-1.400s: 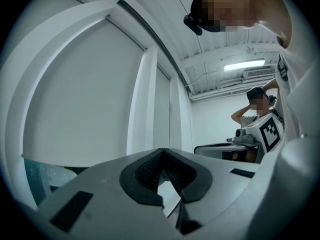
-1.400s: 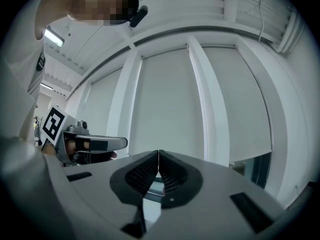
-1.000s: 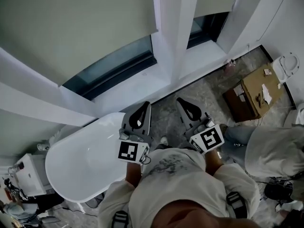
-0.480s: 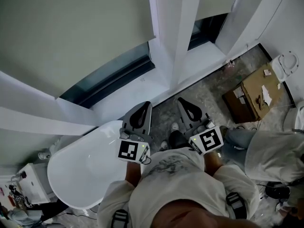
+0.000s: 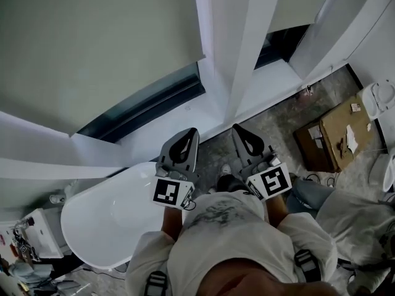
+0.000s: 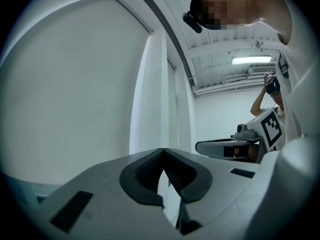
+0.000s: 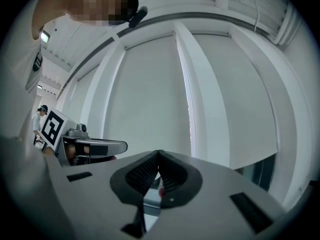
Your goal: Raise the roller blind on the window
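You are standing in a bathroom, one that looks freshly fitted or not yet finished. In the head view, a white freestanding bathtub [image 5: 105, 221] sits at 8 o'clock on a mottled stone floor [image 5: 271, 125]. What looks like a white toilet [image 5: 382, 97] sits at the far 3 o'clock edge. Just inside it, an opened cardboard box [image 5: 336, 131] lies on the floor. From 10 to 1 o'clock run tall white-framed windows, with a pale roller blind [image 5: 92, 48] drawn most of the way down above a white sill [image 5: 185, 113]. In the left gripper view, a strip light [image 6: 252, 60] glows at 2 o'clock on a white ceiling.
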`<state>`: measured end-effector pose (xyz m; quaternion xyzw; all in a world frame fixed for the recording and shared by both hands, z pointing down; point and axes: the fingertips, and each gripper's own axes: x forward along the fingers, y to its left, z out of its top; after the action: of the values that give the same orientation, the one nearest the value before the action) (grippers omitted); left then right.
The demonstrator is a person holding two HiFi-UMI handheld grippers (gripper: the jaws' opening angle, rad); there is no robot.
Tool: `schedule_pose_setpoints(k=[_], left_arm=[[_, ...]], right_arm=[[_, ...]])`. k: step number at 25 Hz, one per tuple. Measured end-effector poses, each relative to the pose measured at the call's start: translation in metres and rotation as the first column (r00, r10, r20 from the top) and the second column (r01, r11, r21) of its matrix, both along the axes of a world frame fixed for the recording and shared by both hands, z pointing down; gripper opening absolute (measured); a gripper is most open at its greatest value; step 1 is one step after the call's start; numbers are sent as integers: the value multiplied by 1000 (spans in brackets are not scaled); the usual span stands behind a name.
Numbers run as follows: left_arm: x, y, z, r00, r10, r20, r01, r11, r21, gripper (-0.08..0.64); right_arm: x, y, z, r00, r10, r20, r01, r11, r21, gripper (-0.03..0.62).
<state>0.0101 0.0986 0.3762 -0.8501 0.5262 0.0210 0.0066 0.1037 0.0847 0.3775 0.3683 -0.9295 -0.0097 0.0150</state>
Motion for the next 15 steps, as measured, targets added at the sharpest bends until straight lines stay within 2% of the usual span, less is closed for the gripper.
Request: schedule_pose_setpoints(k=[9, 15], left_arm=[[3, -54, -2, 998, -58, 3, 58, 998, 4, 6], [3, -82, -4, 998, -60, 11, 61, 998, -8, 6]], right_arm=[[-2, -59, -3, 998, -70, -1, 70, 997, 7, 60], [-4, -83, -5, 997, -79, -6, 79, 997, 5, 61]])
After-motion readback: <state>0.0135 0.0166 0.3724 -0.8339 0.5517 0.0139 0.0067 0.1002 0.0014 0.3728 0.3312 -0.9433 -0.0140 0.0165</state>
